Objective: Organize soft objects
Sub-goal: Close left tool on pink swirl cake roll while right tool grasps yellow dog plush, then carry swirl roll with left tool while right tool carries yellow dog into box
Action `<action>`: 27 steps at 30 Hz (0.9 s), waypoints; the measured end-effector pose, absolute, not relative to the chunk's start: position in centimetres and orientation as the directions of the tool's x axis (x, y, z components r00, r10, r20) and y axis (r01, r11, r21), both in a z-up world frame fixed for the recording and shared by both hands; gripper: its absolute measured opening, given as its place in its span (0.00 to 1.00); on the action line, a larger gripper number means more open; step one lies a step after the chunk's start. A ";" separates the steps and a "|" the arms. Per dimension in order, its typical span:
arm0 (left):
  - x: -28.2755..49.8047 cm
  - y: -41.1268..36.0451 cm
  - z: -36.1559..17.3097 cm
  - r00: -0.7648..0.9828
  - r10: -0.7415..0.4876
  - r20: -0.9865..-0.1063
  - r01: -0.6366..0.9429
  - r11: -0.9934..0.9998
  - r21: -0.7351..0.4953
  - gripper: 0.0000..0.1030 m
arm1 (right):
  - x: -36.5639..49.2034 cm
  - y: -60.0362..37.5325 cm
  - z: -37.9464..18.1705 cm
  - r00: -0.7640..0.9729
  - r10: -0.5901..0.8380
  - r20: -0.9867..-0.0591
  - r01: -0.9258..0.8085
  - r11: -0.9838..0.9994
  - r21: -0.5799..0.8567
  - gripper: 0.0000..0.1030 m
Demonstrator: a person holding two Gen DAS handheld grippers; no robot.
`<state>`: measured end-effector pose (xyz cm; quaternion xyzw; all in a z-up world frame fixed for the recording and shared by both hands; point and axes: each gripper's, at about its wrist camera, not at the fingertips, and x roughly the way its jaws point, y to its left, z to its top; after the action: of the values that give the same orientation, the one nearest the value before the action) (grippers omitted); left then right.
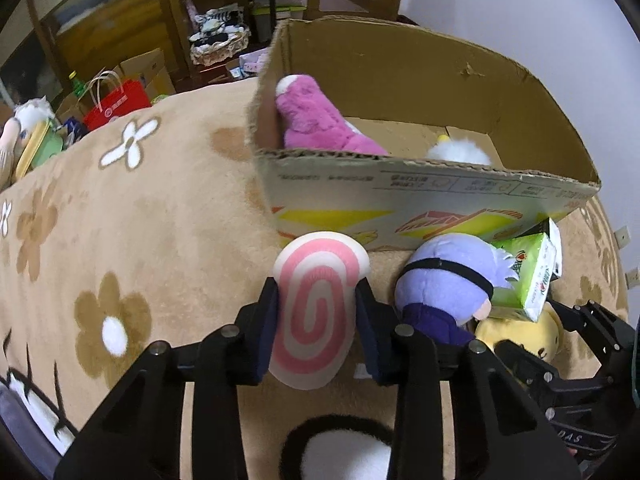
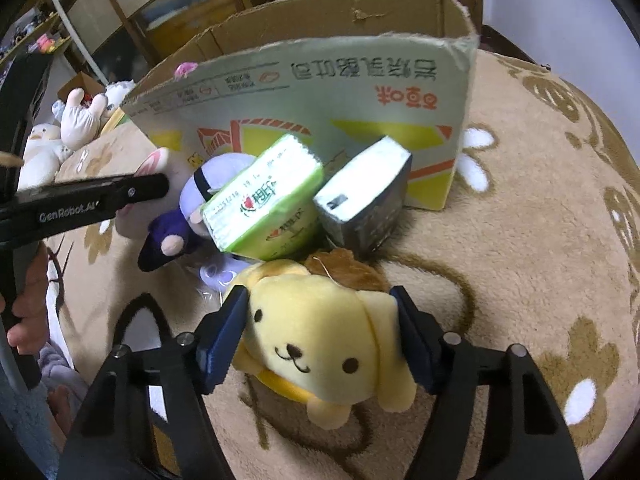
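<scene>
1. A red paper bag (image 1: 118, 103) with pale handles stands at ten o'clock in the left wrist view.
2. A wicker basket (image 1: 218, 46) of clutter sits at eleven o'clock, before wooden furniture (image 1: 168, 20).

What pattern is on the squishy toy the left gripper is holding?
A pink spiral swirl on white, on the swirl plush, clearest in the left wrist view.

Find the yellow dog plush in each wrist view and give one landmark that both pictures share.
Left wrist view: the yellow dog plush shows partly at lower right, under the green tissue pack, by the right gripper.
Right wrist view: the plush sits low in the centre, between the right gripper's fingers.
Shared landmark: the cardboard box behind it.
</scene>
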<state>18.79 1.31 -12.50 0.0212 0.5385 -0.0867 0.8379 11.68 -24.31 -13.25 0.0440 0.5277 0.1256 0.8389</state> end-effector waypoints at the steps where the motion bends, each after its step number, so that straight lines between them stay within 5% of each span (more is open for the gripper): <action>1: 18.5 1.6 -12.3 0.407 -0.125 -0.905 0.158 0.985 -0.065 0.33 | 11.6 -24.3 -13.1 0.417 0.256 -0.872 -0.163 0.965 0.205 0.70; 27: 8.8 3.6 -2.9 0.709 -0.053 -0.704 0.062 0.998 -0.013 0.33 | 7.2 -28.5 -5.6 0.648 0.204 -0.734 -0.082 0.977 0.199 0.67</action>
<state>8.84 3.59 -2.93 0.0056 0.3804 -0.0311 0.9243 7.23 -28.54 -5.56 0.0739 0.4119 0.0789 0.9048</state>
